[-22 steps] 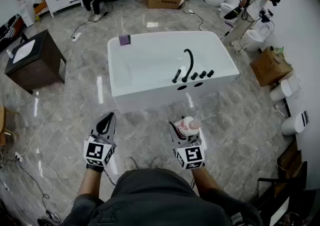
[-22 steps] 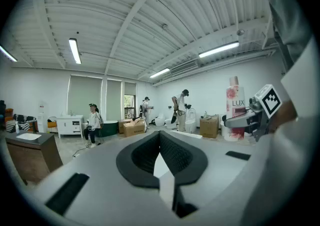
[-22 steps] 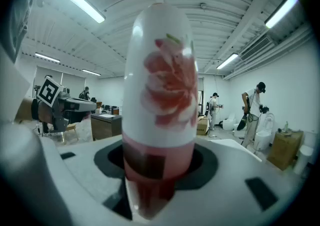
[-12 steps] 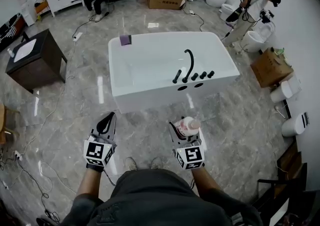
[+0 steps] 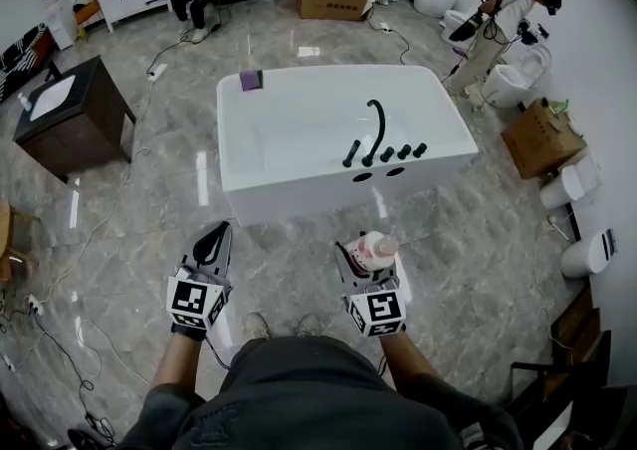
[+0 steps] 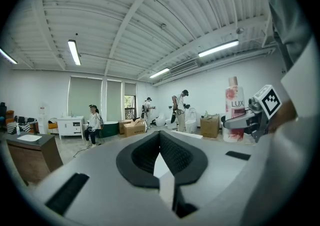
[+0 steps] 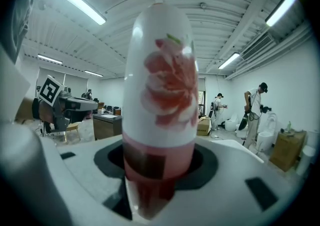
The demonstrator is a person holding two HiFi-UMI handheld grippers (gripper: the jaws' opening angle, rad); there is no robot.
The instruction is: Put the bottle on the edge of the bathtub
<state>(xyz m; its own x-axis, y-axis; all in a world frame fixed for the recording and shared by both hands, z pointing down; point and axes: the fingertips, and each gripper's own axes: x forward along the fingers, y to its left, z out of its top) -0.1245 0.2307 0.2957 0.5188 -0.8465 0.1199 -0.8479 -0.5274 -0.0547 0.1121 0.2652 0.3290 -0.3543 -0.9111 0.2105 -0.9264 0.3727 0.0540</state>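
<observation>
1. Two grippers hang above the floor (image 5: 289, 269), short of the bathtub (image 5: 299, 194) and its near edge.
2. The right gripper (image 5: 364, 255) clamps the pink-and-white bottle (image 5: 377, 248) upright.
3. The left gripper (image 5: 216, 236) is pinched together, empty.

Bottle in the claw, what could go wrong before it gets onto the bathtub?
The right gripper pinches the tall bottle low down, so it might tilt or slip. The bathtub rim looks smooth; the bottle could topple off. The black faucet on the near rim could get bumped.

Dark grey clothing (image 5: 299, 388) (white, marker-cubed claws (image 5: 212, 239) (image 5: 366, 253))
</observation>
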